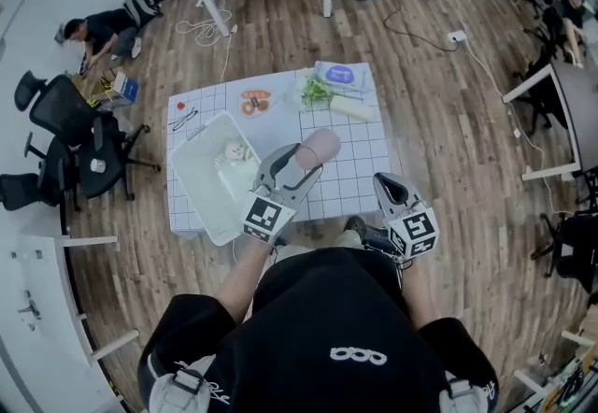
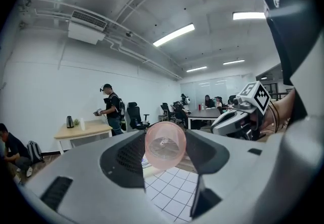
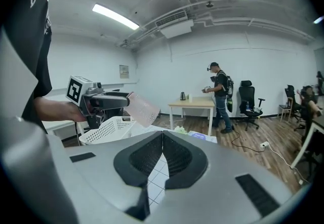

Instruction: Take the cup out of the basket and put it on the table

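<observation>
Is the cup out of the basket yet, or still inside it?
Out. The left gripper holds the pink cup between its jaws, raised over the table, to the right of the white basket.

No legible txt, nos. or signs.

Bright, even light from ceiling strip lights (image 2: 174, 34); fisheye-warped edges.

The cup (image 2: 165, 144) looks like thin, smooth, half-clear pink plastic, the basket (image 3: 109, 129) like white perforated plastic, the right gripper (image 3: 162, 137) like matt grey plastic with dark ribbed pads (image 3: 149, 157), the table (image 1: 364, 173) has a smooth white checked cover, and the floor (image 1: 448, 121) is of wood planks.
</observation>
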Demonstrator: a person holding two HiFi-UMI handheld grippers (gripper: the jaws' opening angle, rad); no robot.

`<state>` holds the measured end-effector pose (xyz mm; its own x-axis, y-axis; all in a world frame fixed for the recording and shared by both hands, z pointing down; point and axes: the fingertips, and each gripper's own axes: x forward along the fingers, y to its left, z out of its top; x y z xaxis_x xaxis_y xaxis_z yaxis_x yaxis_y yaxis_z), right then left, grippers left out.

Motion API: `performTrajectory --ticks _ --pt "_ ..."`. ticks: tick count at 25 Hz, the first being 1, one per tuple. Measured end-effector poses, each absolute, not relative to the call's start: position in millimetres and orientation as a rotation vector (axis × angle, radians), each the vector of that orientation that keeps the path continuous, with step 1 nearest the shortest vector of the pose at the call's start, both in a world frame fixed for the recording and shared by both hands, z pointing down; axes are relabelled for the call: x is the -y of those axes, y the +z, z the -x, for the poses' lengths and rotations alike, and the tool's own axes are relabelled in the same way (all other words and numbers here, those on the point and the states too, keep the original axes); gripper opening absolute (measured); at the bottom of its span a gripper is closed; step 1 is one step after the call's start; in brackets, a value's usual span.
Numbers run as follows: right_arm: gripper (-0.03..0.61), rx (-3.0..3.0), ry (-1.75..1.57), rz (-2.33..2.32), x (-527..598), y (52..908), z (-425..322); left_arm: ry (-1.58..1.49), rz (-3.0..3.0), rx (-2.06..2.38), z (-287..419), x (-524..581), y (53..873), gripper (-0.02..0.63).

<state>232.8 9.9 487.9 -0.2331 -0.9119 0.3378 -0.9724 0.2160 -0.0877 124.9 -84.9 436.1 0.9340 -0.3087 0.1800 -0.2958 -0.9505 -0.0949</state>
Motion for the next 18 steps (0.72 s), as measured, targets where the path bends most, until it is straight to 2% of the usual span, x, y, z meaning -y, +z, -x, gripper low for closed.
performTrajectory --ticks 11,18 --pt "0.023 2.261 0.436 -1.821 -32.3 498.1 -298.9 -0.429 3.044 -0.439 -189.4 69.5 470.2 0.252" --pt "0.023 2.315 0.462 -1.732 -29.3 514.5 -326.9 -0.619 3.049 -0.481 -216.7 64.8 522.7 0.252"
